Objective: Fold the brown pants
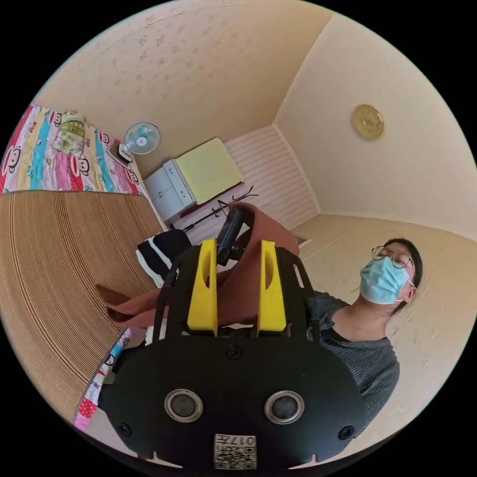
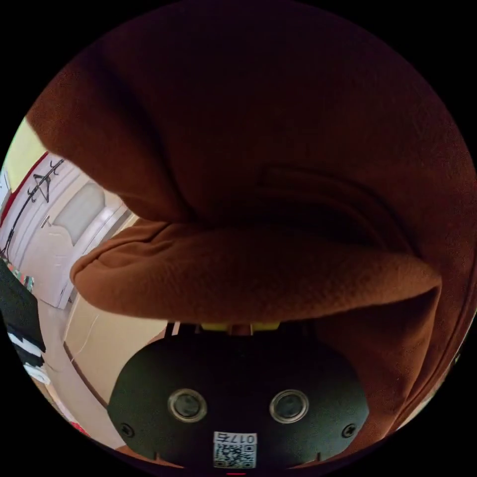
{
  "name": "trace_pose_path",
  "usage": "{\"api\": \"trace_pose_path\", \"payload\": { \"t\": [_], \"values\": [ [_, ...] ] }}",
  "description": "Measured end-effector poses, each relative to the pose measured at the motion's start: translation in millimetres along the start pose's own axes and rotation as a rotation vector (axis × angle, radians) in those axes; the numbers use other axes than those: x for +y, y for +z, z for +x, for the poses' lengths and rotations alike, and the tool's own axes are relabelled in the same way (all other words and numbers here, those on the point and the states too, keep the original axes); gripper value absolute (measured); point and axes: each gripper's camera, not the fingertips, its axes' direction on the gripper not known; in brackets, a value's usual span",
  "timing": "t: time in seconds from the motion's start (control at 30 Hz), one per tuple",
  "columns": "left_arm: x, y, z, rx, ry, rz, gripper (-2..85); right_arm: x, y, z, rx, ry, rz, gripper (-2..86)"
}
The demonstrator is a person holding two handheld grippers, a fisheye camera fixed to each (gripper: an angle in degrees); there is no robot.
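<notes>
Left gripper view, nearest: the left gripper [image 1: 237, 293], its two yellow jaws standing a moderate gap apart with a band of the brown pants [image 1: 238, 288] running through the gap. Whether both jaws press on the cloth cannot be told.
Where the pants lie: lifted off the bed mat [image 1: 54, 268]; one end trails down toward the mat's edge, the other rises past the jaws and over a dark object [image 1: 229, 236] just beyond them, which may be the other gripper.
Long axis: from the mat's edge up through the jaws, slanting across the view.
Background: a person [image 1: 367, 323] stands beside the gripper; a patterned sheet [image 1: 54, 154], a fan [image 1: 141, 139] and a cabinet [image 1: 169, 189] lie further off.
Right gripper view, nearest: the right gripper [image 2: 240, 327], its jaws buried under a thick fold of the pants [image 2: 258, 278]; only a sliver of yellow shows, so how far it is open cannot be told.
Cloth here: draped over and ahead of the gripper, covering most of the view.
Key relation, as a judgement: the pants hang between the two grippers above the mat, so the coming move likely turns on laying them down along their long axis.
Count: one pair of pants, two grippers, one person, one fan, one mat.
</notes>
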Motion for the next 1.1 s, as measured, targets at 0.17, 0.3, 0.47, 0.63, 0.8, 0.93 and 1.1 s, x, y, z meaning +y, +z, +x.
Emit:
{"api": "trace_pose_path", "payload": {
  "t": [0.17, 0.3, 0.47, 0.63, 0.8, 0.93, 1.1],
  "values": [
    [-6.2, 14.7, -56.2, 0.229, -0.079, -0.067, 11.3, 9.9, -46.7, -2.3, 0.188, 0.165, 0.122, 5.5],
    [-0.3, -16.9, -52.8, 0.251, 0.086, 0.142, 1.7, 0.7, -82.7, -74.2, 0.481, 0.105, 0.197, 4.6],
    [6.4, -16.2, 25.0, -0.030, 0.431, 0.176, 0.2, -5.2, -126.1, -182.1, 0.883, -0.026, 0.329, 2.6],
    [1.8, 148.9, 64.2, -0.235, 0.621, -0.268, 0.9, 14.5, -198.2, -202.1, 0.637, -0.275, 0.456, 1.6],
    [0.3, 247.4, 13.0, -0.176, 0.514, -0.509, 4.5, 43.0, -242.2, -141.4, 0.182, -0.444, 0.571, 2.0],
    [-2.8, 239.7, -14.6, -0.065, 0.478, -0.604, 5.5, 47.9, -246.6, -136.6, 0.114, -0.385, 0.595, 2.0],
    [-0.2, 171.5, -7.7, 0.032, 0.542, -0.638, 7.0, 34.1, -239.4, -132.9, -0.062, -0.281, 0.458, 3.5]
  ]
}}
